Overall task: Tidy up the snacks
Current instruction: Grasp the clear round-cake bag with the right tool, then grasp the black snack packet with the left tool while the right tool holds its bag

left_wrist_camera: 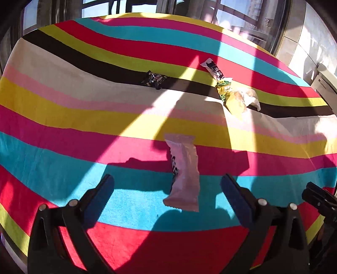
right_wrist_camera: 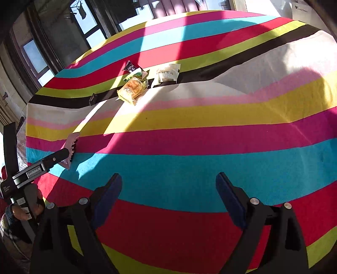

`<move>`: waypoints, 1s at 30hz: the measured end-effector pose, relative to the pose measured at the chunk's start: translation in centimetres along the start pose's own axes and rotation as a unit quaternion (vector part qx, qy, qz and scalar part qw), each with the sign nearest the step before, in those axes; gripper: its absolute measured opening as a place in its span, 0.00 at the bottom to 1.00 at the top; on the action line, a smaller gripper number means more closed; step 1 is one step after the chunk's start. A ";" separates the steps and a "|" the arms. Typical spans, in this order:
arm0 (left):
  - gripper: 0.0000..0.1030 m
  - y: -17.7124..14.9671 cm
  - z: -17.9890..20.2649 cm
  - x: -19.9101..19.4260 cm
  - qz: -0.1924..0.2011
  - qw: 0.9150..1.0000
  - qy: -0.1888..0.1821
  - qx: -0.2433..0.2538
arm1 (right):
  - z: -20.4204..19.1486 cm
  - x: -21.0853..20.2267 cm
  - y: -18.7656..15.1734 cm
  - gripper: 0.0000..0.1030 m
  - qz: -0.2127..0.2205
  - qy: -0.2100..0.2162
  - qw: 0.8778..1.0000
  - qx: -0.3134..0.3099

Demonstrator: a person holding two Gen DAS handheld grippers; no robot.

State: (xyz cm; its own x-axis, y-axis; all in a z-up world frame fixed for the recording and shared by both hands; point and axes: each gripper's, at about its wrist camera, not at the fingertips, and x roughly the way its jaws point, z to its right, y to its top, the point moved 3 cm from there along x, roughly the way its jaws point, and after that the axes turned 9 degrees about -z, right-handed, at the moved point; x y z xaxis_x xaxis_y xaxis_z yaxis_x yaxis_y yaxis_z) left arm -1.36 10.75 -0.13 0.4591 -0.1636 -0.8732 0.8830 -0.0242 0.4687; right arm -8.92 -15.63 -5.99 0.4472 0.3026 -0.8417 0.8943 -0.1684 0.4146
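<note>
Pink snack packet (left_wrist_camera: 185, 170): flat on striped desk (left_wrist_camera: 63, 118), between spread fingers of empty left claw (left_wrist_camera: 167, 190), long axis pointing straight ahead; right claw (right_wrist_camera: 168, 187) open, empty, farther off

A striped cloth (left_wrist_camera: 84, 118) is covering the table; windows (left_wrist_camera: 236, 12) are standing behind it, possibly a balcony.
</note>
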 end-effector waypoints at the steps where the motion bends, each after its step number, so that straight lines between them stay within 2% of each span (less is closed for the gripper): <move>1: 0.99 0.4 0.2 0.5 0.000 1.000 0.002 0.005 | 0.2 0.3 0.8 0.85 0.005 -0.006 1.000 0.002; 5: 0.99 1.6 0.5 1.6 -0.006 1.000 0.003 0.008 | 0.7 2.8 5.0 0.85 0.013 -0.027 0.999 0.011; 13: 0.99 1.3 0.0 1.6 0.004 1.000 -0.007 -0.006 | 0.0 8.9 16.4 0.85 0.024 -0.052 0.997 0.053; 17: 0.99 1.3 0.0 1.5 0.004 1.000 -0.007 -0.007 | -1.4 11.7 19.9 0.85 0.012 -0.078 0.995 0.056; 21: 0.99 1.3 0.2 1.7 -0.001 1.000 0.003 -0.001 | -2.8 13.8 20.7 0.86 -0.008 -0.128 0.991 0.025; 22: 0.99 1.3 0.2 1.7 -0.001 1.000 0.003 0.000 | -3.0 13.9 20.7 0.80 -0.010 -0.131 0.991 0.019; 23: 0.99 1.3 0.1 1.7 -0.001 1.000 0.003 0.000 | -3.1 13.6 20.6 0.64 -0.004 -0.131 0.991 0.016; 24: 0.99 1.3 0.1 1.7 -0.002 1.000 0.003 0.000 | -2.9 13.2 20.3 0.52 0.001 -0.141 0.990 0.013; 25: 0.99 1.4 0.1 1.7 -0.002 1.000 0.003 0.001 | -2.7 12.8 19.9 0.45 0.004 -0.144 0.990 0.013; 30: 0.99 1.4 0.2 1.8 -0.006 1.000 0.008 0.006 | -0.8 9.1 16.2 0.43 0.038 -0.105 0.993 0.034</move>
State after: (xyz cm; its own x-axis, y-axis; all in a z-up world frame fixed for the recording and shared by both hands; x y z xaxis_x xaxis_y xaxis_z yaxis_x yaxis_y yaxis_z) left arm 0.70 10.20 -1.04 0.4503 -0.1465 -0.8808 0.8871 -0.0384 0.4599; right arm 9.68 -14.89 -6.65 0.4930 0.0854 -0.8659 0.8520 -0.2490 0.4605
